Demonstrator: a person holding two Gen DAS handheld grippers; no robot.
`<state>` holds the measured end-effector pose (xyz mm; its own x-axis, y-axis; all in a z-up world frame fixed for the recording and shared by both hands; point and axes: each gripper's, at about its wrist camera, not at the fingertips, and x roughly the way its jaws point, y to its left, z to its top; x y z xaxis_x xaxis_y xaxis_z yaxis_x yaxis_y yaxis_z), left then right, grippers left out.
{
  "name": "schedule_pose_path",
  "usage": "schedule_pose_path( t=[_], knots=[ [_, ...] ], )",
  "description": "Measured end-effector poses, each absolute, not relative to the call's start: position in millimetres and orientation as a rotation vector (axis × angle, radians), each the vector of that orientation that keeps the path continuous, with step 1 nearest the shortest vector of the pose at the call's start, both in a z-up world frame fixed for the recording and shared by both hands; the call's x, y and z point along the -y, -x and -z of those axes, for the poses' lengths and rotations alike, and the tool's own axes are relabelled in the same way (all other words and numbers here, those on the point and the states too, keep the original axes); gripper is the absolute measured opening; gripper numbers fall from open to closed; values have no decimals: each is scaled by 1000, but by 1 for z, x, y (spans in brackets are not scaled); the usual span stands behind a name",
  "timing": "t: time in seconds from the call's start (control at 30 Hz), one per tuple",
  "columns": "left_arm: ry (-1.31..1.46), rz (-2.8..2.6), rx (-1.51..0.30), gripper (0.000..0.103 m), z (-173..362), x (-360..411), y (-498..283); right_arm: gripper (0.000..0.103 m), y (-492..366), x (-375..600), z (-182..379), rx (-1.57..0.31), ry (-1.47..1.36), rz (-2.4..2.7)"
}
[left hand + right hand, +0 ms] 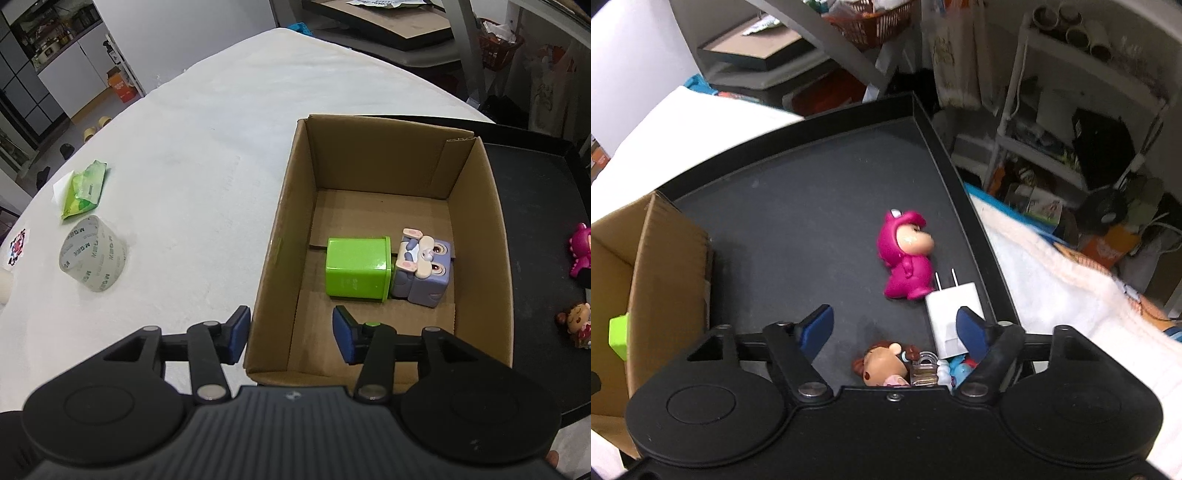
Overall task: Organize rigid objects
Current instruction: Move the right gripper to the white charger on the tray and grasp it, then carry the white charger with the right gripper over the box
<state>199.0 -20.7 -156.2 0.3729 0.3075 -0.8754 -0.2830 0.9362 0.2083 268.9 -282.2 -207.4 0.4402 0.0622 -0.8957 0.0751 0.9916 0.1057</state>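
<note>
The cardboard box (476,206) already holds a green container (356,267) and a rabbit cube (424,269). Beside the box, the black tray (812,192) keeps a pink figurine (907,258), a white charger (955,306) and other small toys (not yet sorted). Both grippers' fingers are apart, holding nothing.

Left wrist view: close, looking down into the cardboard box (476,206) on the white tablecloth (203,129). Right wrist view: close, looking down on the black tray (812,192). Both views share box and tray.

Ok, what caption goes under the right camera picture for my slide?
Open right gripper hovers over black tray with pink figurine and white charger.
</note>
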Motion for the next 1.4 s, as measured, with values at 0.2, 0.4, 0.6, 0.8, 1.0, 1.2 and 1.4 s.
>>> schedule_pose_path(
  t=[0.2, 0.4, 0.6, 0.8, 1.0, 1.2, 1.4],
  knots=[
    [-47, -403, -1136, 49, 159, 25, -205, 61, -272, 288, 221, -1124, -67, 57],
    [-55, -417, -1137, 51, 160, 27, -208, 54, -274, 294, 230, -1141, -51, 88],
    [-65, -412, -1138, 51, 160, 28, -208, 38, -277, 296, 237, -1165, -49, 87],
    [-56, -408, -1136, 52, 160, 27, -208, 36, -272, 283, 230, -1128, 20, 56],
    [-33, -390, -1137, 52, 161, 22, -206, 36, -269, 282, 206, -1050, -16, 37],
    [-19, -369, -1135, 52, 160, 18, -203, 36, -264, 271, 179, -966, -39, -18],
    [4, -351, -1131, 52, 160, 11, -201, 36, -262, 258, 153, -892, -75, -83]
  ],
)
